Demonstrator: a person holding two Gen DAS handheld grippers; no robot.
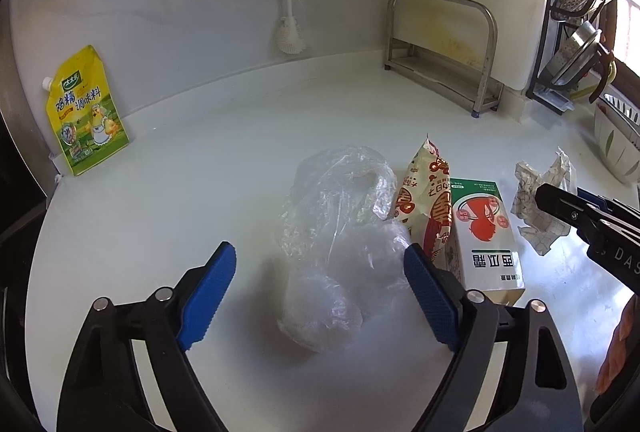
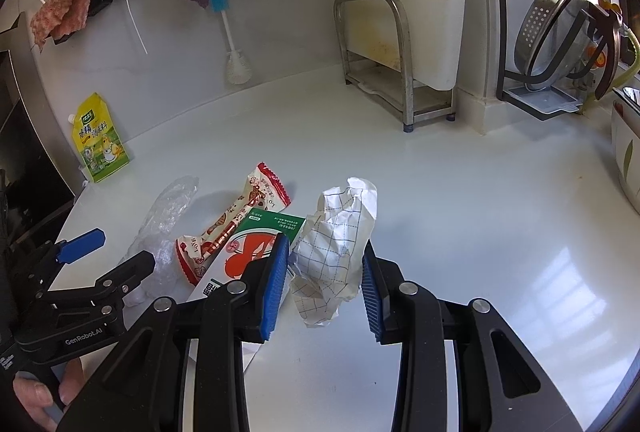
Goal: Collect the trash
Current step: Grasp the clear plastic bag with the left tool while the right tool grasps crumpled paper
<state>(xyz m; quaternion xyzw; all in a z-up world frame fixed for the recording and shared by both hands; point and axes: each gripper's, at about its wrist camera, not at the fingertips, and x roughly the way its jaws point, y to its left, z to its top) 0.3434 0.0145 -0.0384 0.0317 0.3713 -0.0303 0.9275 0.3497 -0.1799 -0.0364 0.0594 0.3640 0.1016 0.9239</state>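
Note:
A crumpled clear plastic bag (image 1: 340, 232) lies on the white counter (image 1: 200, 160) between the jaws of my left gripper (image 1: 318, 296), which is open; its left pad stands apart from the bag. Right of the bag lie a red-and-cream snack wrapper (image 1: 428, 200) and a green-and-white carton (image 1: 488, 232). Further right, my right gripper (image 2: 324, 284) is shut on a crumpled checked paper (image 2: 336, 232) just above the counter. In the right wrist view the left gripper (image 2: 116, 256) straddles the plastic bag (image 2: 168, 216), beside the wrapper (image 2: 240, 224) and carton (image 2: 256, 244).
A yellow seasoning pouch (image 1: 84, 112) leans on the back wall at the left. A steel rack (image 2: 384, 60) stands in the far corner, a dish rack with strainers (image 2: 560, 32) and a bowl (image 2: 628, 152) at the right. A brush (image 1: 288, 32) hangs on the wall.

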